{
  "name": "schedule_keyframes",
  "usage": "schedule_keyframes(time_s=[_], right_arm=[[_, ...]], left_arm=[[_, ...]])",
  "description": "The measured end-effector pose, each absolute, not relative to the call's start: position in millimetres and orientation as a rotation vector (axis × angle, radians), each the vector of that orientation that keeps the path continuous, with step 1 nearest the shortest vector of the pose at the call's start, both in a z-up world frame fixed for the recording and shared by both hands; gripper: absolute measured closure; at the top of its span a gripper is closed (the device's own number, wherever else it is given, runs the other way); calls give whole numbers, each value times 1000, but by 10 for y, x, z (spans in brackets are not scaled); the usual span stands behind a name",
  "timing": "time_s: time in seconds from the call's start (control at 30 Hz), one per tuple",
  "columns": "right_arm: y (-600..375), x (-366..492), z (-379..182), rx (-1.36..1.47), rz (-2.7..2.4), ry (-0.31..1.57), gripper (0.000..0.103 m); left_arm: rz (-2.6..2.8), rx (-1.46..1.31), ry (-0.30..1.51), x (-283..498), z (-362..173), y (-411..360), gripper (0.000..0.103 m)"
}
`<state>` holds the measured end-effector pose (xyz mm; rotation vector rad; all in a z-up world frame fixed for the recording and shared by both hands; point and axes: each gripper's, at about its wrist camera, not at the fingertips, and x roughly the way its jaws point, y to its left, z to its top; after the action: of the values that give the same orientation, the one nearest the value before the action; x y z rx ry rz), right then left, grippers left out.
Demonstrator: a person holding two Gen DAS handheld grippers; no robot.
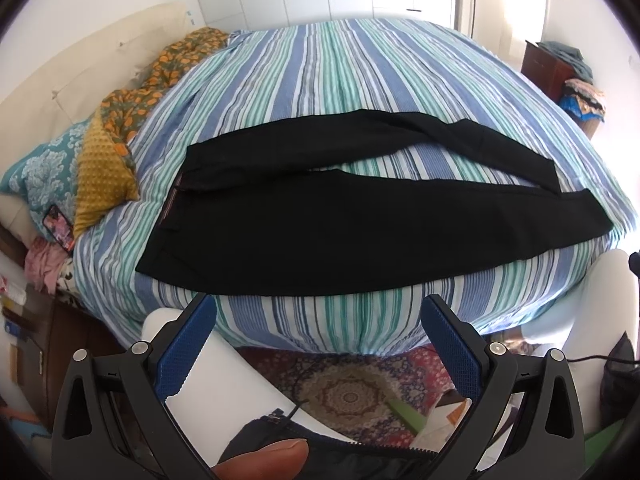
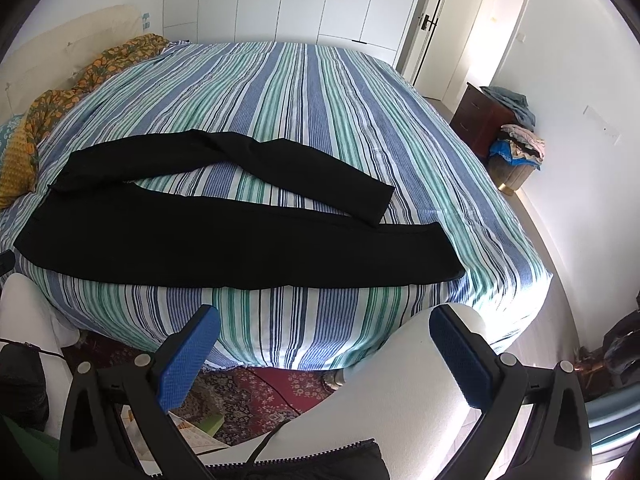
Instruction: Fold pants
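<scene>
With both our left gripper and right gripper spread wide and empty, the pants lie flat on the bed ahead of the jaws, where pinching one layer only could drag the legs askew.

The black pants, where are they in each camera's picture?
Left wrist view: the black pants lie across the middle, waistband at left, legs reaching right.
Right wrist view: the black pants lie left of the middle, legs reaching right.
Shared landmark: the striped bedspread under them.
</scene>
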<state>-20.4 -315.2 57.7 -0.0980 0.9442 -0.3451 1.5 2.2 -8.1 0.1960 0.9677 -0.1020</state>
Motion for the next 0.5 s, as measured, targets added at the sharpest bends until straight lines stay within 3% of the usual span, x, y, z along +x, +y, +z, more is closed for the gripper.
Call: schedule_keyframes(time_s=[0.5], right_arm=[[-3120,-177,573,-115,-362,958,0]], left_arm=[[-102,178,981,36,-109,49,1]])
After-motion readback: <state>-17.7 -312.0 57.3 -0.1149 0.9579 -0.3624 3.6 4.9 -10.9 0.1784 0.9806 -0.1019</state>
